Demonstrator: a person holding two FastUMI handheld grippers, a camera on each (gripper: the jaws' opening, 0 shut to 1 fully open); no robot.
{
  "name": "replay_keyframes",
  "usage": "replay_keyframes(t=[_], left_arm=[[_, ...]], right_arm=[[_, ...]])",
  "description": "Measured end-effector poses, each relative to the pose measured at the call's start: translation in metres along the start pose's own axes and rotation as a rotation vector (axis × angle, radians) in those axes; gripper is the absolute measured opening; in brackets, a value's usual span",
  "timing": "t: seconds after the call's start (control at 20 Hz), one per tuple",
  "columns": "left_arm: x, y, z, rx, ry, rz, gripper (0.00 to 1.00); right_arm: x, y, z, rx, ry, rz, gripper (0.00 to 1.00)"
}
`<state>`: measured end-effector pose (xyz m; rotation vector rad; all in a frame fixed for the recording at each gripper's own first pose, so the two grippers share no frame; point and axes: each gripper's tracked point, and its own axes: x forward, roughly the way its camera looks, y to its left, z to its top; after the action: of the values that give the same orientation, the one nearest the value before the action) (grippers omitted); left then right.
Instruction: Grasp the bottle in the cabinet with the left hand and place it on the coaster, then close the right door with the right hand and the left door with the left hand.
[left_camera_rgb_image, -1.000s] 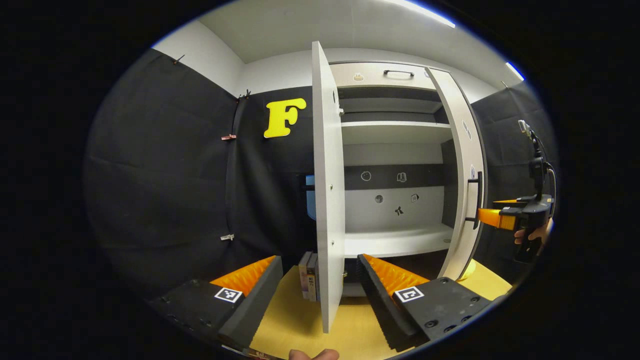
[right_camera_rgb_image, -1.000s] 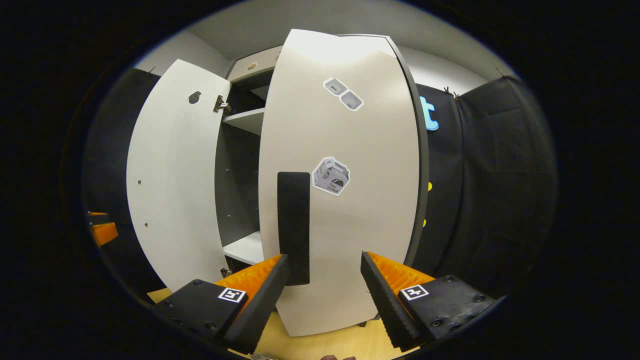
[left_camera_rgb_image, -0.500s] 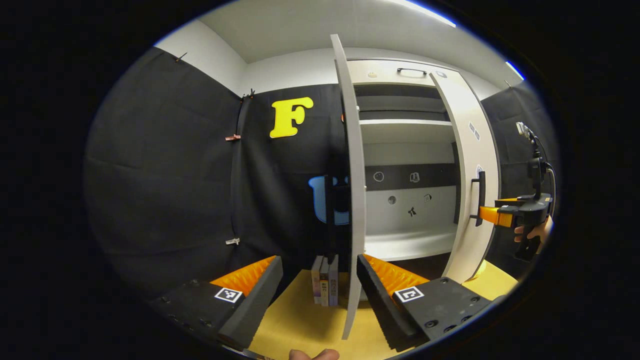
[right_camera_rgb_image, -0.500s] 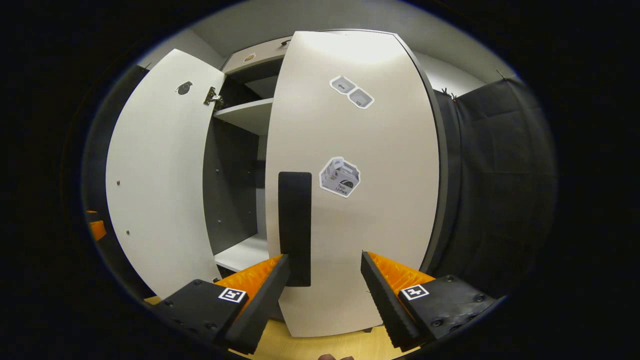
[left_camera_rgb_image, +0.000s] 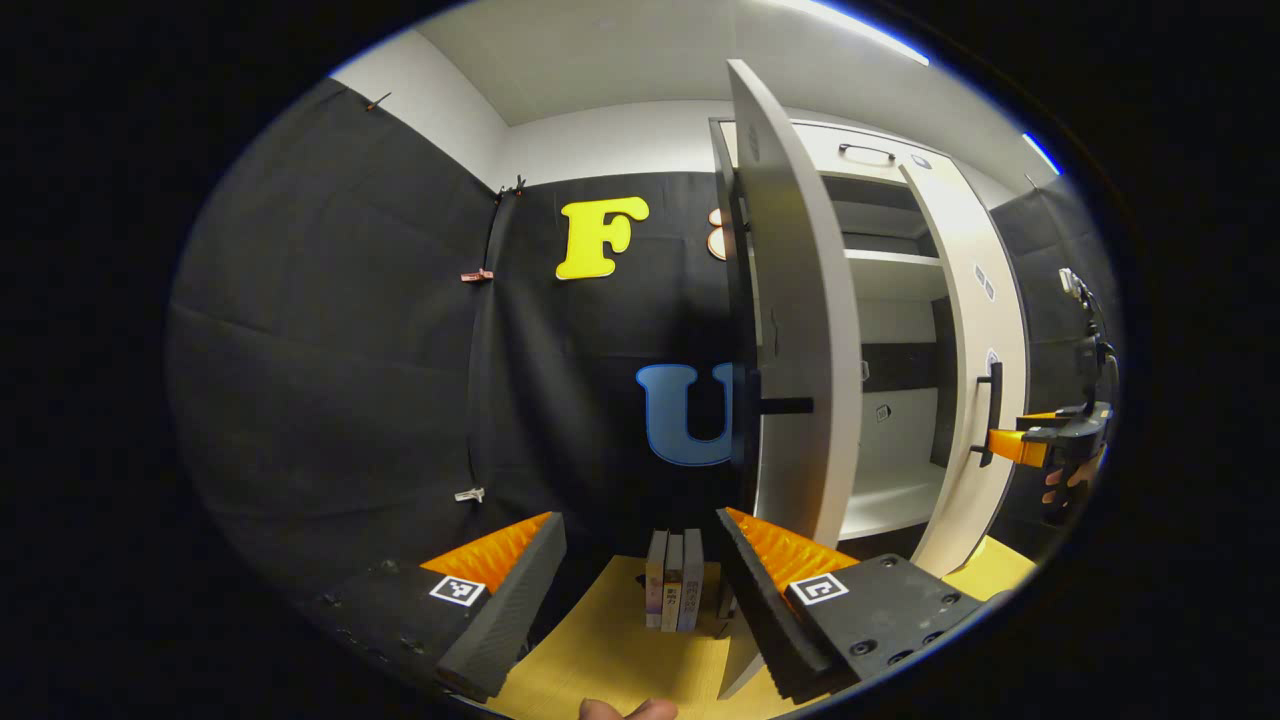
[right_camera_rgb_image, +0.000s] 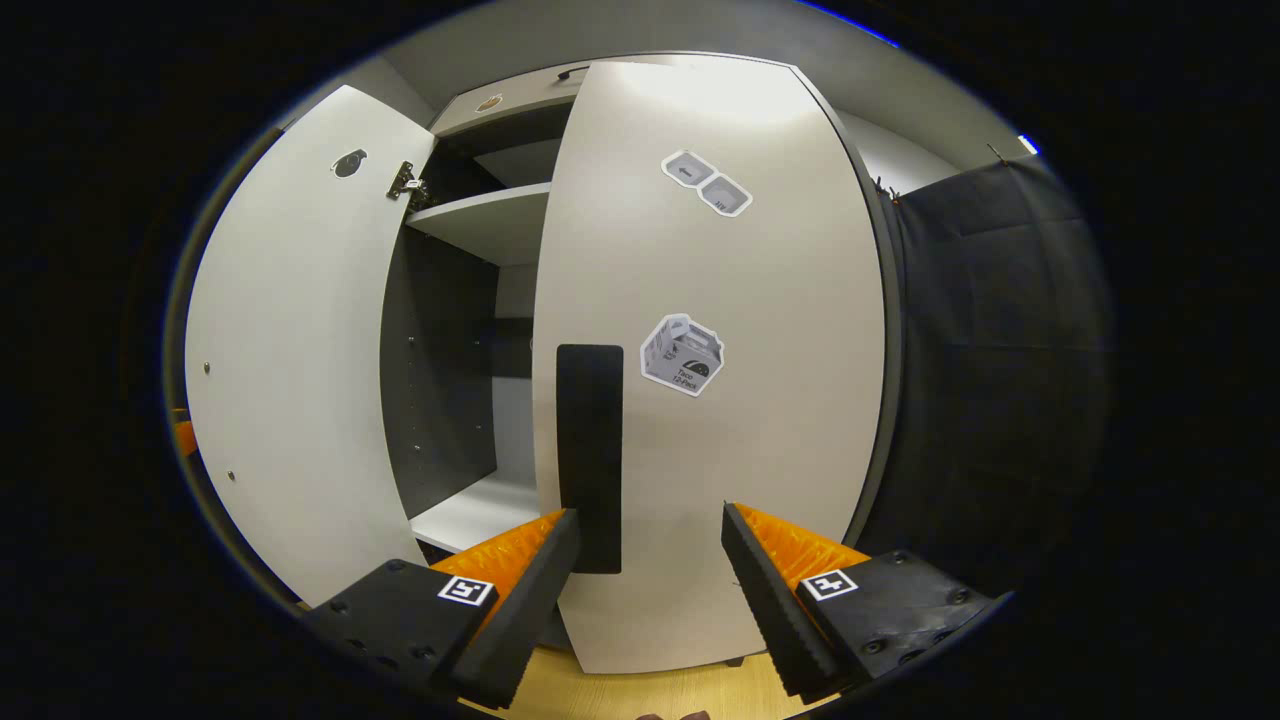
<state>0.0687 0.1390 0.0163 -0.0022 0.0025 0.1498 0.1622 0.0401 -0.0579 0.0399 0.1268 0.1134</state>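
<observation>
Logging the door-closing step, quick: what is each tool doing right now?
Left tool: open, holding nothing.
Right tool: open, holding nothing, at the right door.

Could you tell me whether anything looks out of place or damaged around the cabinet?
Nothing stands out. Both doors, left and right, hang partly open and straight, and the books stand upright on the table.

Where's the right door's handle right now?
In the right gripper view, the handle stands upright on the right door, near its left edge, just above the right gripper's left finger.
</observation>
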Motion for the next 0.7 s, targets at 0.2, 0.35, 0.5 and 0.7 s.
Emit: replay_keyframes(t=[0.2, 0.35, 0.5, 0.7], left_arm=[[0.012, -0.007, -0.007, 0.014, 0.008, -0.06, 0.95], [0.011, -0.012, -0.008, 0.004, 0.009, -0.082, 0.92], [0.007, -0.02, -0.009, 0.007, 0.011, -0.103, 0.93], [0.002, -0.024, -0.006, 0.018, 0.012, -0.091, 0.94]], right_arm=[[-0.024, -0.002, 0.016, 0.017, -0.037, -0.028, 0.97], [-0.042, -0.015, 0.015, 0.035, -0.014, -0.067, 0.97], [-0.056, -0.029, 0.018, 0.068, -0.01, -0.11, 0.97], [-0.077, -0.049, 0.034, 0.09, -0.082, -0.17, 0.97]])
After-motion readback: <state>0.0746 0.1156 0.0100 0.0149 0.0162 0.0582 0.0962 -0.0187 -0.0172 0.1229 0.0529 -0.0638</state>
